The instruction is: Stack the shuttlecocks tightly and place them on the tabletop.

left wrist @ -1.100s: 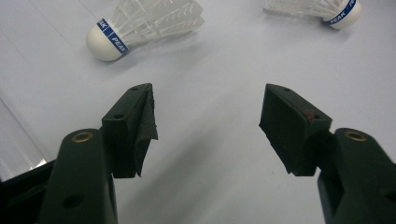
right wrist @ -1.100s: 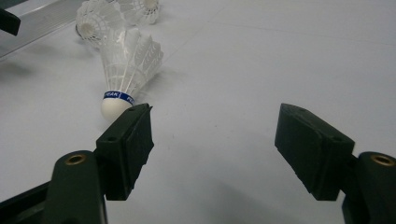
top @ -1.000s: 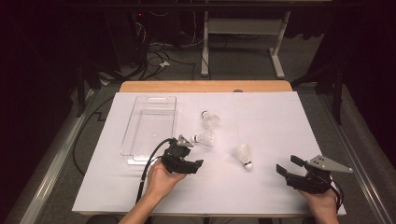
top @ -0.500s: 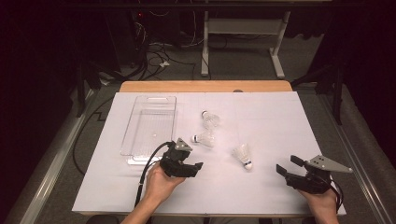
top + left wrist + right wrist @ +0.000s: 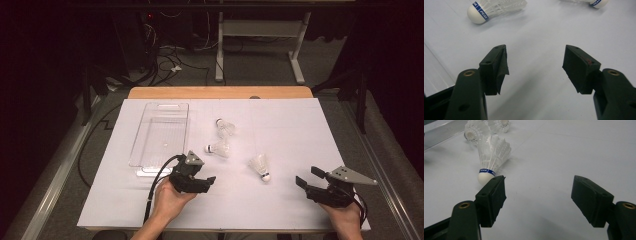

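Three white shuttlecocks lie on the white table sheet: a far one (image 5: 226, 128), a middle one (image 5: 218, 148) and a right one (image 5: 260, 166). My left gripper (image 5: 204, 180) is open and empty, low over the sheet just short of the middle shuttlecock (image 5: 494, 8); its own view (image 5: 535, 62) also catches another shuttlecock's cork (image 5: 596, 2) at the top edge. My right gripper (image 5: 306, 175) is open and empty at the front right. In its own view (image 5: 539, 195) the right shuttlecock (image 5: 491, 157) lies just beyond the left jaw, cork toward me.
A clear plastic tray (image 5: 161, 132) lies empty at the left of the sheet, its edge showing beside the left gripper (image 5: 434, 75). Two more shuttlecocks (image 5: 474, 131) lie farther off in the right gripper view. Bare sheet stretches between the two grippers.
My left gripper has drawn back slightly toward the person, away from the middle shuttlecock. The right gripper and the shuttlecocks have stayed put.
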The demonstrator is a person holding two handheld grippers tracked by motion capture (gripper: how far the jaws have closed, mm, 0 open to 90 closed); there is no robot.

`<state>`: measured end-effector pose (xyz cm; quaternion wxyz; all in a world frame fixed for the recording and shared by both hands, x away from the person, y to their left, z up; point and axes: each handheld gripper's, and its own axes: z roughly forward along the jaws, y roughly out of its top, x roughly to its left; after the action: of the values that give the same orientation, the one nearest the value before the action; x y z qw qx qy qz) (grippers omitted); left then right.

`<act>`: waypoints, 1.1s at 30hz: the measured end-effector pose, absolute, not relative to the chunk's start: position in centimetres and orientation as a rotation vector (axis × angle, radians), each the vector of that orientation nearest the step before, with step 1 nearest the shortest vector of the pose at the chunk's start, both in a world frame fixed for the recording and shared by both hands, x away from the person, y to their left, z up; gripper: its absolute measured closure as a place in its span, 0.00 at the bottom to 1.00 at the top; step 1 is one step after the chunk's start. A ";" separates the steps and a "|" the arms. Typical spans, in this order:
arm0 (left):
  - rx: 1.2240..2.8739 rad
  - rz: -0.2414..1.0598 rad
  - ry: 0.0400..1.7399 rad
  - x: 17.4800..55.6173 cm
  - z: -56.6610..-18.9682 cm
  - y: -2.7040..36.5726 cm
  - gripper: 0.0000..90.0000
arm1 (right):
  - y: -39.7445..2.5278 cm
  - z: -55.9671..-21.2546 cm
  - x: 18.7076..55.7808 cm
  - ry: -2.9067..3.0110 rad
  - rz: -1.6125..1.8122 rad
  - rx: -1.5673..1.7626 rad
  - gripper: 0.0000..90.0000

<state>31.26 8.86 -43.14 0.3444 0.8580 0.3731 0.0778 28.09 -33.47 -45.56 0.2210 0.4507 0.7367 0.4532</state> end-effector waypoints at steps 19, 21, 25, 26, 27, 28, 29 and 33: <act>2.210 0.199 0.989 30.2 -43.7 10.5 0.41 | -33.4 -45.6 28.1 2.040 1.250 1.246 0.31; 2.207 0.200 0.994 30.1 -43.7 10.7 0.41 | -33.4 -45.6 28.1 2.040 1.250 1.246 0.31; 2.204 0.202 0.997 29.9 -43.8 11.2 0.42 | -33.4 -45.6 28.1 2.040 1.249 1.247 0.31; 2.200 0.203 1.002 29.8 -43.9 11.3 0.42 | -33.4 -45.6 28.1 2.040 1.249 1.246 0.31; 2.197 0.203 1.003 29.8 -43.9 11.4 0.42 | -33.4 -45.6 28.1 2.040 1.249 1.246 0.31; 2.201 0.204 1.004 29.7 -43.9 11.5 0.42 | -33.4 -45.6 28.1 2.040 1.249 1.246 0.31; 2.196 0.205 1.007 29.7 -43.9 11.6 0.42 | -33.4 -45.6 28.1 2.040 1.249 1.247 0.31; 2.193 0.214 1.014 29.5 -43.9 12.2 0.42 | -33.4 -45.6 28.1 2.040 1.248 1.248 0.31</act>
<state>29.52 12.18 -43.92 0.3506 0.8467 0.3916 0.0826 28.10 -33.41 -45.57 0.2203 0.4514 0.7376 0.4513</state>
